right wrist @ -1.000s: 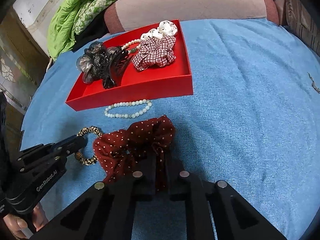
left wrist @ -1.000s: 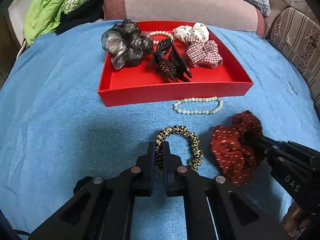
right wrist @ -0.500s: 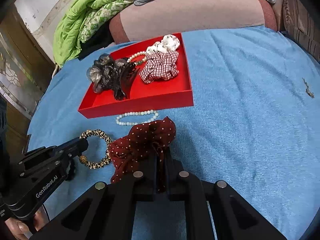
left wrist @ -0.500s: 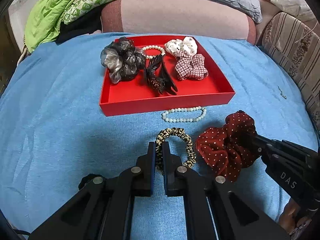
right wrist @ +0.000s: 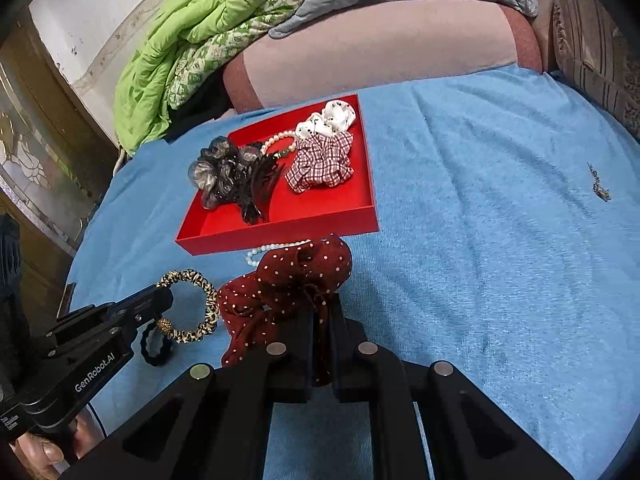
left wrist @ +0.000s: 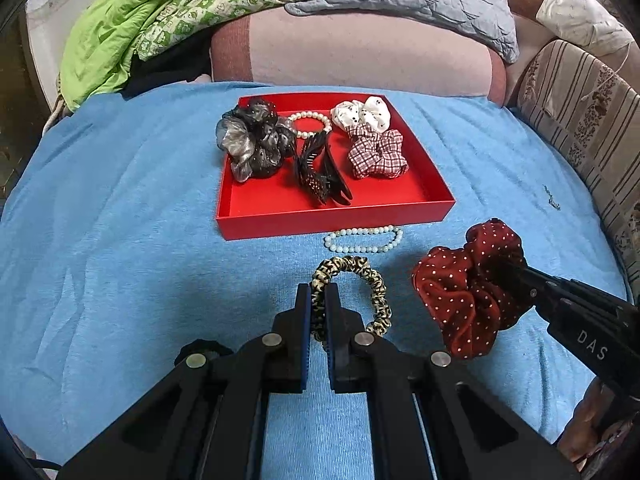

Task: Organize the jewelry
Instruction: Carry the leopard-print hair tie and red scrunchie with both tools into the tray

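Observation:
My left gripper (left wrist: 318, 292) is shut on a leopard-print hair tie (left wrist: 372, 284), lifted above the blue cloth. To its right, my right gripper (right wrist: 320, 304) is shut on a dark red polka-dot scrunchie (right wrist: 288, 284), also held off the cloth. Ahead lies the red tray (left wrist: 332, 220) with a grey-black scrunchie (left wrist: 252, 140), a pearl bracelet (left wrist: 310, 124), a black hair claw (left wrist: 320, 172), a white dotted scrunchie (left wrist: 362, 114) and a plaid scrunchie (left wrist: 378, 154). A pale bead bracelet (left wrist: 364, 240) lies on the cloth just in front of the tray.
A black hair tie (right wrist: 156, 346) lies on the blue cloth (right wrist: 500, 240) under my left gripper. A small chain piece (right wrist: 599, 188) lies far right. Pink bolster (left wrist: 360, 52), green and grey bedding (left wrist: 132, 28) behind the tray; striped cushion (left wrist: 592, 120) on the right.
Both grippers have risen with their items; the leopard hair tie and the red scrunchie came up off the cloth. The tray and bead bracelet now look farther away.

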The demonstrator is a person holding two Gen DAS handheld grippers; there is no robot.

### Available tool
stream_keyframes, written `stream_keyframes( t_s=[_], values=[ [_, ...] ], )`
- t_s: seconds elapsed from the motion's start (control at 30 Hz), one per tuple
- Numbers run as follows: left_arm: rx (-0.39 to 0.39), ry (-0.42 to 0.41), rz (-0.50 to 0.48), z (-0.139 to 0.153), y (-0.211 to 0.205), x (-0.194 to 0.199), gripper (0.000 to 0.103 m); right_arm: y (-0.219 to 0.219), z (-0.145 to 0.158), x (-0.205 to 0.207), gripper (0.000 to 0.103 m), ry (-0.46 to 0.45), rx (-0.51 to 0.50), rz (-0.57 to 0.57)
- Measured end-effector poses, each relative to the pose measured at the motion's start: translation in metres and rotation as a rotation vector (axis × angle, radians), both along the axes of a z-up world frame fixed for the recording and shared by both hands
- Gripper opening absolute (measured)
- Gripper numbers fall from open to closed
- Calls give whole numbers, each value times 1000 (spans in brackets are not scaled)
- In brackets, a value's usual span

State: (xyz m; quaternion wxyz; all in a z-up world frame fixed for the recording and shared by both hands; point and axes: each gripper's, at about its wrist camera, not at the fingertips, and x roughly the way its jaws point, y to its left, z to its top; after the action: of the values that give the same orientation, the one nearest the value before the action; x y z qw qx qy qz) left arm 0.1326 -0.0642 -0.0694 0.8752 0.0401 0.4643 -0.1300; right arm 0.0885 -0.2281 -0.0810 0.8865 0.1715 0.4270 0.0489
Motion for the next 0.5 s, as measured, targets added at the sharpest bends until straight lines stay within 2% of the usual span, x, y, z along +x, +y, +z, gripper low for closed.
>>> stream_keyframes(
  t_s=[0.5],
  values=[
    [-6,-71,1,36,9,-25,6,4,19,-16,7,-39,-5,2]
  ],
)
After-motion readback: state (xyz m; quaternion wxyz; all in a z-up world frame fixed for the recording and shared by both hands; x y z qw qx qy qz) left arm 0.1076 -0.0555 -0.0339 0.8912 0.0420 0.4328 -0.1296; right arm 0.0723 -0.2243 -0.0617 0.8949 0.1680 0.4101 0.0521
